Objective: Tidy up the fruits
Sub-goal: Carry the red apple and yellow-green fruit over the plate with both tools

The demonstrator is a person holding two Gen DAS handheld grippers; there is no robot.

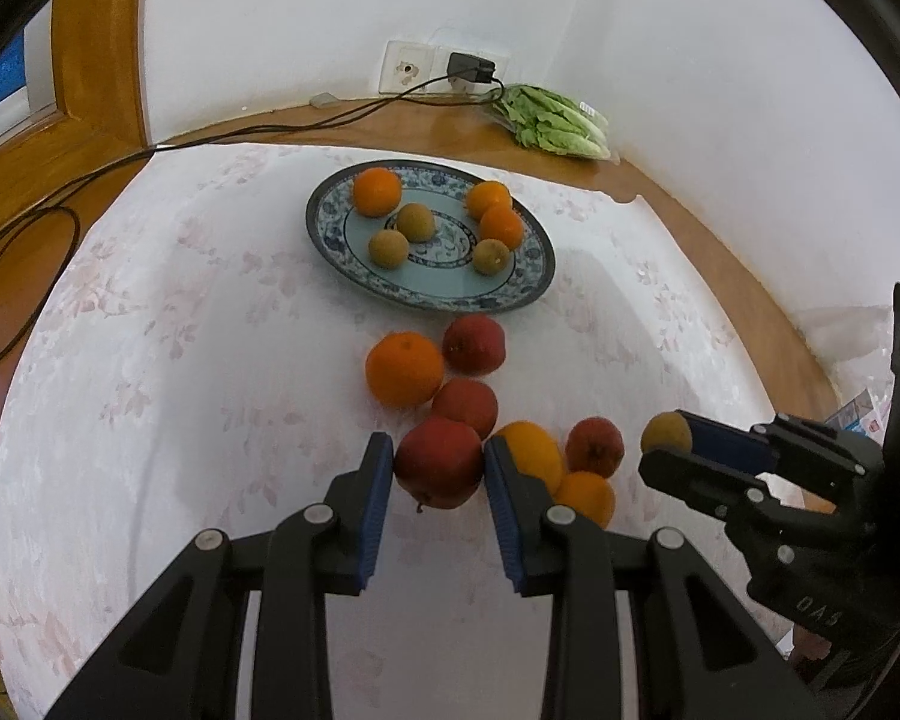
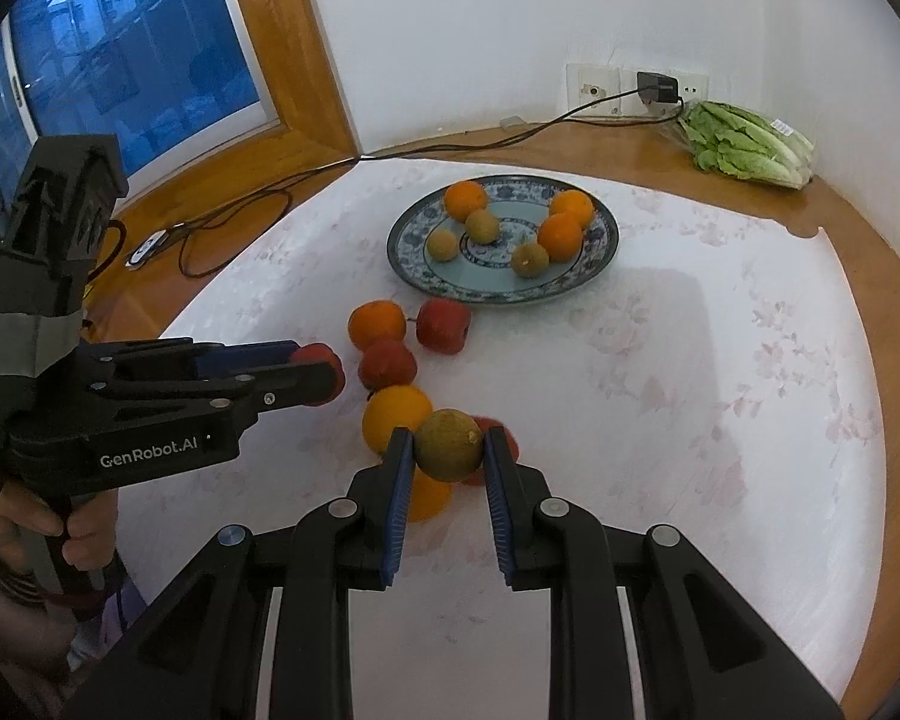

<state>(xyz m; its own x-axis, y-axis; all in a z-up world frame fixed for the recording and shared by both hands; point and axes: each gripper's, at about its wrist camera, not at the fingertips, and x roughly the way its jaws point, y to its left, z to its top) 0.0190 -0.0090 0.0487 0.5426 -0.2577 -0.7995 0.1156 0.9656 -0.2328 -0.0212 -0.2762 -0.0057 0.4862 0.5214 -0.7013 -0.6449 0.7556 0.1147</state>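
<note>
My left gripper (image 1: 438, 450) is shut on a red apple (image 1: 438, 468), held just above the white cloth; in the right wrist view this gripper (image 2: 318, 369) comes in from the left with the apple (image 2: 315, 355) at its tips. My right gripper (image 2: 448, 438) is shut on a round brown-green fruit (image 2: 448, 447), also seen at the right (image 1: 666, 433). Behind them stands a blue patterned plate (image 1: 438, 291) (image 2: 468, 277) bearing three oranges and three brown-green fruits. Loose oranges (image 1: 403, 369) and red apples (image 1: 473, 343) lie between plate and grippers.
A bag of lettuce (image 1: 555, 120) (image 2: 750, 144) lies at the back right corner by a wall socket with a charger (image 2: 657, 87). Its black cable (image 2: 240, 204) runs left over the wooden tabletop. A person's hand (image 2: 84, 534) holds the left gripper's handle. A window is at the left.
</note>
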